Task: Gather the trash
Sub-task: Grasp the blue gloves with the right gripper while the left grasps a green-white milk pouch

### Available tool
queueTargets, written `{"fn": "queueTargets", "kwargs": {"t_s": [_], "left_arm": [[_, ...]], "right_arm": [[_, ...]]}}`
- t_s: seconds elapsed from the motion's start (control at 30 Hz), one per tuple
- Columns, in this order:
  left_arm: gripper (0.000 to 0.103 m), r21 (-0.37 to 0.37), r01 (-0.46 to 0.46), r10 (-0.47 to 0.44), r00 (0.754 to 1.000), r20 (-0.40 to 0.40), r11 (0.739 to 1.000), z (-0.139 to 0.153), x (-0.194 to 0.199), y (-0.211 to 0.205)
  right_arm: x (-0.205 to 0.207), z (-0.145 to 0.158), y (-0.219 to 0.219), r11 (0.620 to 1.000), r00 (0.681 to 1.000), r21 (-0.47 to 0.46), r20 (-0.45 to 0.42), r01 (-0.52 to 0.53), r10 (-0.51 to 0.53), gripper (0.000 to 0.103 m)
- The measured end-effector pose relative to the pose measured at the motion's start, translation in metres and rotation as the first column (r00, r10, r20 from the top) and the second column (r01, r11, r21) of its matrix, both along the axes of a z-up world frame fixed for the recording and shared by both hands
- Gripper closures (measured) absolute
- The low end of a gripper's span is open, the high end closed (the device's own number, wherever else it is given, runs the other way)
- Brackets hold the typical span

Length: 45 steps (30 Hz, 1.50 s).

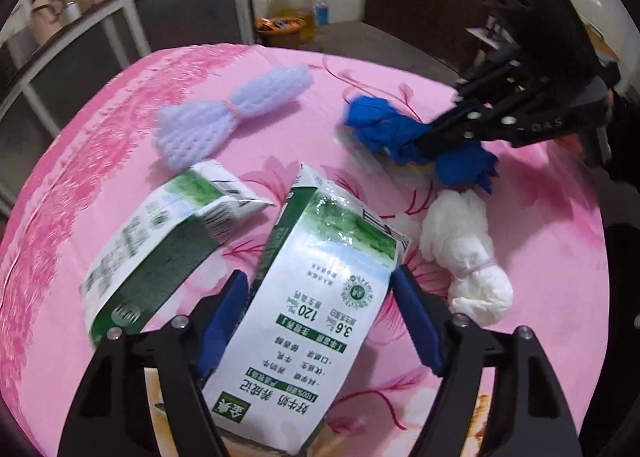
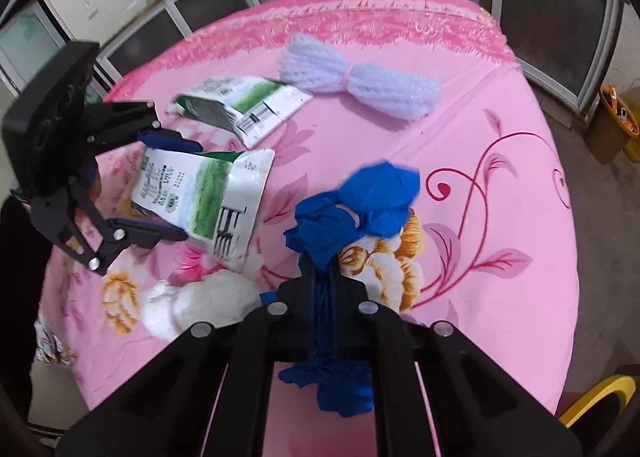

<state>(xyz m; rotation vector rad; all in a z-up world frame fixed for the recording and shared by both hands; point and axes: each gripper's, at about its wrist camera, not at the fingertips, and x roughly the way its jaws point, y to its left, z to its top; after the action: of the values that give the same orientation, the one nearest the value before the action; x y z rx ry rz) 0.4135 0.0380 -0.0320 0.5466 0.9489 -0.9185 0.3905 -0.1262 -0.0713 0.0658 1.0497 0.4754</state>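
A green-and-white milk carton [image 1: 320,297] lies on the pink tablecloth [image 1: 120,161], between the blue pads of my left gripper [image 1: 318,293]. The jaws stand open around it, with gaps on both sides; the same gripper [image 2: 182,189] and carton [image 2: 208,197] show in the right wrist view. A second, flattened carton [image 1: 160,241] lies to its left. My right gripper [image 2: 322,261] is shut on a crumpled blue plastic bag [image 2: 372,197], also seen in the left wrist view [image 1: 384,125]. A white tied bag [image 1: 464,253] and a pale lilac foam net [image 1: 228,113] lie nearby.
The round table [image 2: 520,257] ends near grey cabinets [image 1: 100,49] on the far side. An orange basket [image 1: 280,29] and an oil jug [image 1: 290,3] stand on the floor beyond. A yellow stool [image 2: 600,397] sits at the lower right.
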Motion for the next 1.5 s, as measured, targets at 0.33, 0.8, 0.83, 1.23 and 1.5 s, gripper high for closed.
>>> {"fn": "queueTargets", "kwargs": {"t_s": [0.33,0.8,0.83,1.23,1.5], "left_arm": [[0.034,-0.123,-0.096,0.1,0.995,0.026,0.988,0.043,-0.062,0.038],[0.034,-0.18,-0.184,0.191,0.981,0.019,0.966,0.053,-0.12,0.057],[0.034,-0.18,-0.189,0.196,0.98,0.025,0.965,0.055,-0.123,0.056],[0.035,-0.187,-0.176,0.192,0.979,0.07,0.966,0.089,-0.152,0.022],[0.086,-0.245,-0.1,0.122,0.99,0.076,0.964,0.111,-0.153,-0.049]], "right_arm": [[-0.052,0.018,-0.02,0.999,0.999,0.033,-0.029,0.016,-0.015,0.097],[-0.127,-0.012,-0.027,0.974,0.999,-0.223,0.037,-0.023,0.032,0.044],[-0.128,-0.016,-0.027,0.97,0.999,-0.241,0.031,-0.022,0.03,0.062],[-0.172,0.025,-0.075,0.996,0.992,-0.084,0.12,0.037,-0.027,0.094],[-0.209,0.041,-0.153,0.981,0.965,-0.007,0.177,0.196,-0.192,0.094]]}}
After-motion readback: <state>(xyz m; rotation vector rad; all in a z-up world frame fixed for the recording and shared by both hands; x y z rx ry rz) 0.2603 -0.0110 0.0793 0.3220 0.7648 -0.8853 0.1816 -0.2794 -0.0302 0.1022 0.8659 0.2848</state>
